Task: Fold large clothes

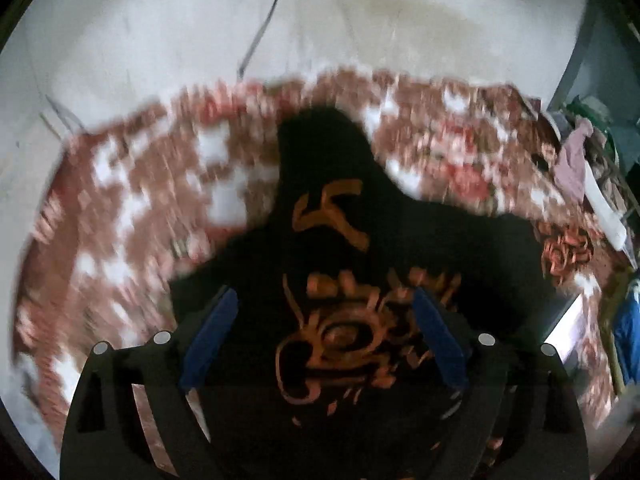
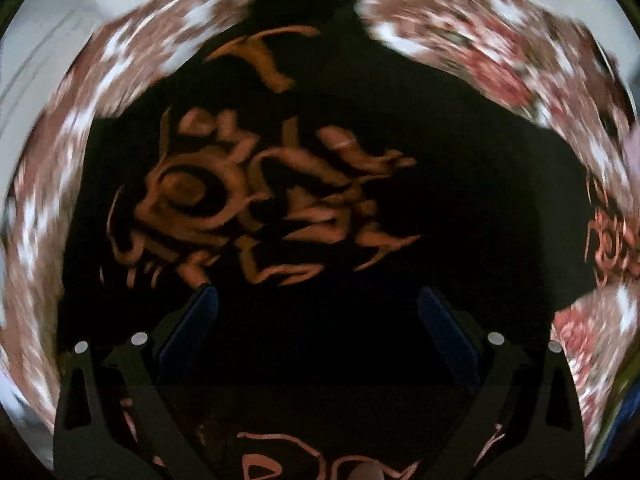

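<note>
Black cloth fills most of both wrist views: a large dark garment [image 1: 344, 208] with an orange-brown printed design [image 2: 248, 200] lies spread on a bed cover [image 1: 132, 208] patterned in red, brown and white, much of it blurred. Seen from the left wrist, the left gripper [image 1: 326, 336] hangs above the printed part of the garment, its jaws standing wide, blue pads [image 1: 210, 340] well apart and nothing between them. Seen from the right wrist, the right gripper [image 2: 316, 332] likewise points down at the garment just below the print, jaws spread wide with nothing clamped. Beyond the bed cover in the left view is a pale wall or floor [image 1: 160, 32] crossed by a thin dark cable [image 1: 264, 28], and at the right edge a heap of mixed clothes [image 1: 576, 160], too smeared to sort out.
</note>
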### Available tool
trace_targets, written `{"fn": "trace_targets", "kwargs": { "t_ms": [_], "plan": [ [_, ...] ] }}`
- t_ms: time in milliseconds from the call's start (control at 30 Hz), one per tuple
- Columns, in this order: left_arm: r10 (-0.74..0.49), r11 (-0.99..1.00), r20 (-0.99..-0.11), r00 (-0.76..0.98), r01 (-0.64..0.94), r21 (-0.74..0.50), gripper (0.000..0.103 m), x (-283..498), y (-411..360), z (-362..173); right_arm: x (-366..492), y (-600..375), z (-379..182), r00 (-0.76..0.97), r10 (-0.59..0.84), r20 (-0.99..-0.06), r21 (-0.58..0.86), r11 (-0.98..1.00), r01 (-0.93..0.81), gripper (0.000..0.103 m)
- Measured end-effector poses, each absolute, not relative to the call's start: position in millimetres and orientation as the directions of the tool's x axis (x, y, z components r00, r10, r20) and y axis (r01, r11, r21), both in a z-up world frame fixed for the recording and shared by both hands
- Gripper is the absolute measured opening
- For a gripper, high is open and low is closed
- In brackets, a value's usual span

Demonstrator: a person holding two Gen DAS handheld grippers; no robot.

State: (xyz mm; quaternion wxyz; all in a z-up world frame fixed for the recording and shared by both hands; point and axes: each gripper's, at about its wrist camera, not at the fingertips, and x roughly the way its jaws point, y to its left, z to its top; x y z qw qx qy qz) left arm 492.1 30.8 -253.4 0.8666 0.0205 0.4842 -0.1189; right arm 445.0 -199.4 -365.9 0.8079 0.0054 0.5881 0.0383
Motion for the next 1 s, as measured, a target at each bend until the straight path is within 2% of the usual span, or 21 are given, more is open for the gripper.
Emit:
{"fn": "trace_targets", "kwargs": {
  "t_ms": [100,167,300,367,433,500,567,600,633,700,867,1000],
  "plan": [
    [-0.101,0.979,-0.896,0.433,0.205,-0.012,0.088,483,55,-336,460,-231,-359,0.303,0.103,-0.948,0.125,0.991,0.055,0.098],
    [-0.025,0.979,-0.914,0.405,0.194,0.059,0.088,476,64,-377,475,-250,-361,0.283,0.19,-0.94,0.24,0.959,0.15,0.098],
    [0.003,0.968,-0.916,0.4,0.228,0.102,0.088,462,73,-413,496,-281,-380,0.255,0.339,-0.906,0.412,0.846,0.339,0.097],
    [-0.013,0.967,-0.912,0.411,0.239,0.094,0.088,457,77,-415,503,-289,-391,0.243,0.382,-0.892,0.451,0.793,0.409,0.09],
    [-0.046,0.966,-0.901,0.432,0.249,0.071,0.088,452,77,-414,511,-294,-403,0.2,0.365,-0.909,0.417,0.795,0.441,0.078],
    [-0.07,0.965,-0.892,0.446,0.256,0.052,0.087,450,80,-417,516,-293,-411,0.179,0.355,-0.918,0.397,0.805,0.441,0.069],
    [-0.07,0.963,-0.896,0.438,0.265,0.054,0.083,450,84,-426,518,-293,-421,0.146,0.371,-0.917,0.396,0.803,0.446,0.055],
    [-0.061,0.964,-0.9,0.432,0.26,0.06,0.076,451,87,-431,518,-294,-425,0.135,0.376,-0.917,0.395,0.803,0.446,0.044],
    [-0.067,0.965,-0.903,0.424,0.259,0.05,0.076,452,89,-435,519,-293,-426,0.123,0.363,-0.924,0.379,0.818,0.432,0.033],
    [-0.096,0.965,-0.905,0.414,0.262,0.018,0.077,451,92,-441,519,-295,-421,0.128,0.356,-0.926,0.377,0.831,0.409,0.022],
    [-0.141,0.967,-0.897,0.42,0.253,-0.033,0.077,448,96,-440,515,-299,-369,0.149,0.341,-0.928,0.367,0.902,0.227,0.019],
    [-0.202,0.959,-0.89,0.408,0.265,-0.097,0.078,441,96,-439,513,-297,-339,0.152,0.254,-0.955,0.259,0.966,0.014,0.019]
  ]
}}
